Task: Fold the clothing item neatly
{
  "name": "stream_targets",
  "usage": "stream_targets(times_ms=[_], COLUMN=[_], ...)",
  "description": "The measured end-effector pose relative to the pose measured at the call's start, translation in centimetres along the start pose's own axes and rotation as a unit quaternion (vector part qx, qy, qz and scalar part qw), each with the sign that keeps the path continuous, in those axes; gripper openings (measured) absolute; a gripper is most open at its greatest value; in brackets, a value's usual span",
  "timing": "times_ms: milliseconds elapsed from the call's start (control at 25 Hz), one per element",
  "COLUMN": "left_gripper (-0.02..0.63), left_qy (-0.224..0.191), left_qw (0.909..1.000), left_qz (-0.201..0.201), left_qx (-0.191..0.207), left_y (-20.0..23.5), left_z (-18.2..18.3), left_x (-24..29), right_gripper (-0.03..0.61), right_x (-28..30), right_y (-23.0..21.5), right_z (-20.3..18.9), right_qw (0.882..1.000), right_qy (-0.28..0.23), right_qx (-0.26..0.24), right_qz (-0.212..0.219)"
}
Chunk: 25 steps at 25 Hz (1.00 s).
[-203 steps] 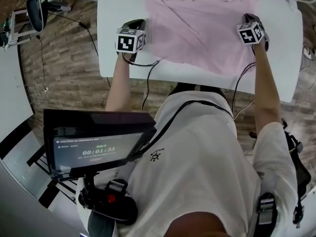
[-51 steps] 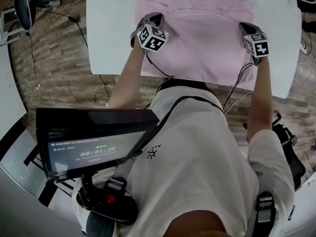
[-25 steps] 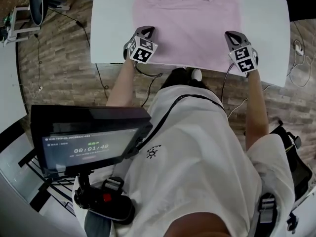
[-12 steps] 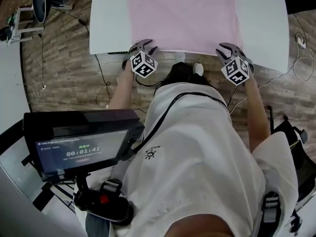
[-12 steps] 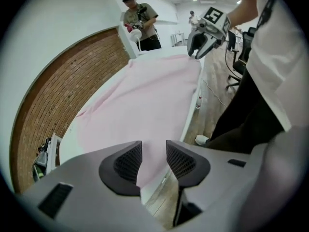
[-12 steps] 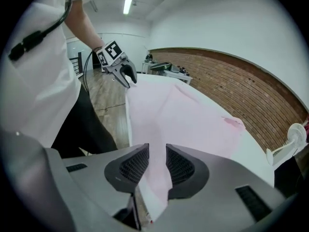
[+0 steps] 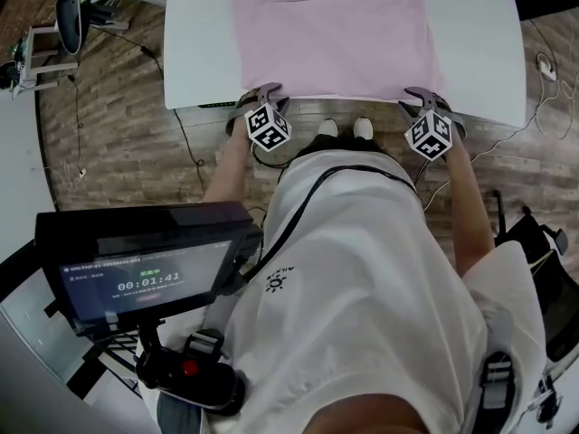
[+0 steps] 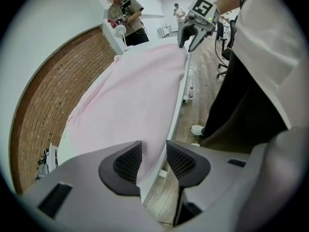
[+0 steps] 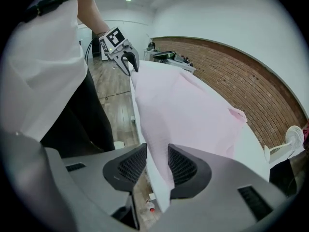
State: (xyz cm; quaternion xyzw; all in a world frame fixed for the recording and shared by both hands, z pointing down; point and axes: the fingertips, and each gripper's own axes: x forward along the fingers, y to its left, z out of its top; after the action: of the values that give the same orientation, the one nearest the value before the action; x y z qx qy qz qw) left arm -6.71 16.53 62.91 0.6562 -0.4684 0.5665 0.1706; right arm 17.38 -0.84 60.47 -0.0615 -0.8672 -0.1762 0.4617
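A pink garment [image 7: 335,30] lies flat on the white table [image 7: 204,43], its near hem hanging slightly over the front edge. My left gripper [image 7: 261,96] is at the hem's left corner and my right gripper [image 7: 423,98] at its right corner. Both sets of jaws have just been opening. In the left gripper view the garment's edge [image 8: 130,95] and the table rim run between the parted pads [image 8: 126,162] without being pinched. The right gripper view shows the same: the cloth [image 9: 188,105] hangs loose between the spread pads [image 9: 181,167].
A dark screen [image 7: 149,260] hangs at my chest. My shoes [image 7: 344,127] stand just under the table's front edge. Cables [image 7: 185,143] trail over the wooden floor at both sides. A person [image 8: 124,13] stands beyond the table's far end, and a small fan [image 9: 292,139] is there too.
Both grippers pulled back toward me and down to the table's front edge, drawing the garment with them. Their jaws, shut on the hem a second ago, now stand apart.
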Motion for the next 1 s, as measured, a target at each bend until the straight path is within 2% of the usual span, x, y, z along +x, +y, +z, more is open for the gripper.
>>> stream_targets(times_ms=[160, 360, 560, 720, 800, 1000], left_gripper=[0.141, 0.141, 0.140, 0.054, 0.045, 0.035], left_qy=[-0.012, -0.007, -0.007, -0.020, -0.025, -0.037], left_qw=[0.9998, 0.9991, 0.9979, 0.9982, 0.9986, 0.9988], left_qz=[0.000, 0.008, -0.008, -0.009, -0.008, -0.023], left_qx=[0.017, 0.042, 0.064, 0.056, 0.045, 0.025], left_y=[-0.9, -0.2, -0.8, -1.1, -1.3, -0.1], left_z=[0.3, 0.5, 0.6, 0.3, 0.3, -1.1], left_x=[-0.3, -0.3, 0.2, 0.3, 0.6, -1.0], right_gripper=[0.123, 0.123, 0.122, 0.074, 0.034, 0.031], right_x=[0.3, 0.3, 0.2, 0.3, 0.3, -0.1], right_y=[0.4, 0.0, 0.3, 0.8, 0.8, 0.4], right_z=[-1.0, -1.6, -2.4, -2.3, -2.7, -0.7], right_qw=[1.000, 0.999, 0.999, 0.998, 0.997, 0.995], right_qy=[0.020, 0.035, 0.049, 0.054, 0.059, 0.066], right_qx=[0.002, 0.021, 0.021, 0.033, 0.039, 0.058], right_qz=[-0.005, -0.010, -0.010, -0.011, -0.026, -0.041])
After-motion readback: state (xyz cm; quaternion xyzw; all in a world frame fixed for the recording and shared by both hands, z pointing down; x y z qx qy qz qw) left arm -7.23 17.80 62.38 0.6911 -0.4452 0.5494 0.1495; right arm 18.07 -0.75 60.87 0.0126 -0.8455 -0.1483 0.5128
